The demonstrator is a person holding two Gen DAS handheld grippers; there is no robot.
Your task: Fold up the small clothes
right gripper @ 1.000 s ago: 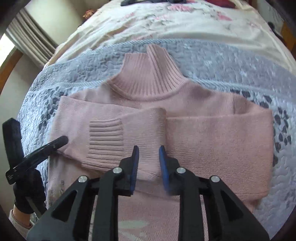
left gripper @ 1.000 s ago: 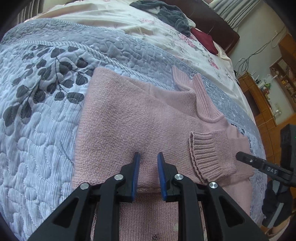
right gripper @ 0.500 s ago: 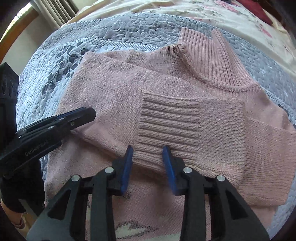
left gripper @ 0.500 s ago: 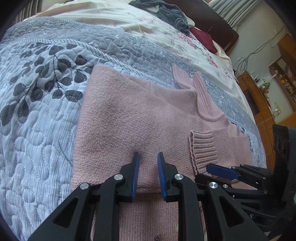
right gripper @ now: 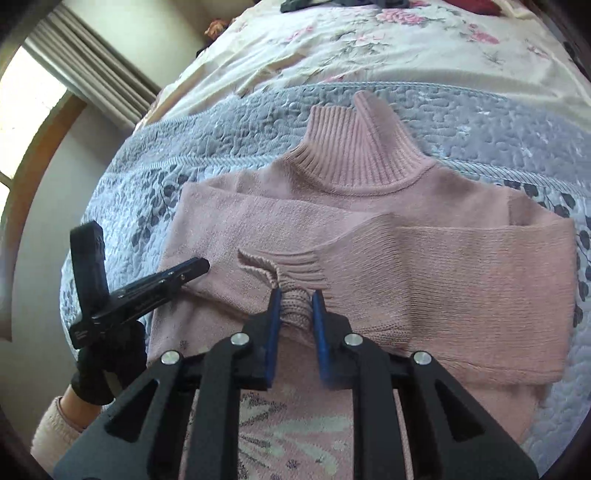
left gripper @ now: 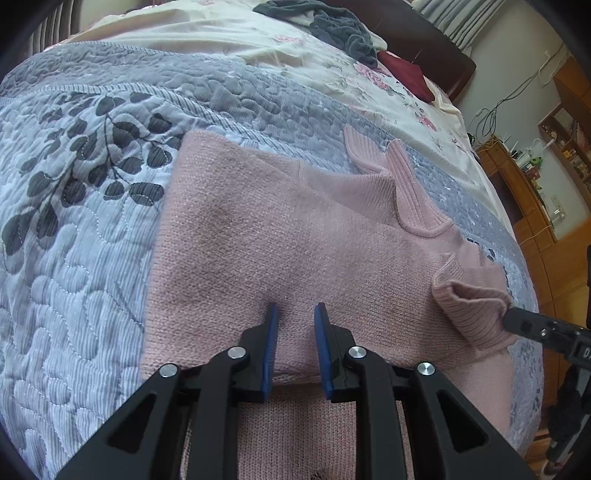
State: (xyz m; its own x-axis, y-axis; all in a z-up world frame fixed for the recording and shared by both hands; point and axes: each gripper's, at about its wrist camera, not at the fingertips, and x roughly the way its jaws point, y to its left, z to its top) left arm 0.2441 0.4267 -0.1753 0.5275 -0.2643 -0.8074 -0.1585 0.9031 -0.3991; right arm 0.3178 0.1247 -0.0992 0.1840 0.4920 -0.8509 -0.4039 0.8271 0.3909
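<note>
A pink knit turtleneck sweater (left gripper: 295,240) lies flat on a grey-blue quilted bedspread (left gripper: 74,258), both sleeves folded across its chest. My left gripper (left gripper: 295,314) hovers low over the left folded sleeve, open by a narrow gap with nothing between its fingers. My right gripper (right gripper: 296,295) is shut on the ribbed cuff (right gripper: 295,308) of the other sleeve, which is bunched and lifted off the sweater (right gripper: 443,258). In the left wrist view the raised cuff (left gripper: 469,306) hangs from the right gripper (left gripper: 511,319) at the far right. The left gripper (right gripper: 201,266) shows side-on at the left of the right wrist view.
A floral cream sheet (right gripper: 369,44) covers the far part of the bed. Dark grey clothes (left gripper: 332,22) and a red garment (left gripper: 402,70) lie near the headboard. Wooden furniture (left gripper: 535,206) stands beyond the bed's right edge. A black-gloved hand (right gripper: 107,362) holds the left gripper.
My right gripper swung in to the ribbed cuff, opened around it, then shut and lifted it, bunching the fabric. The left gripper has barely moved.
</note>
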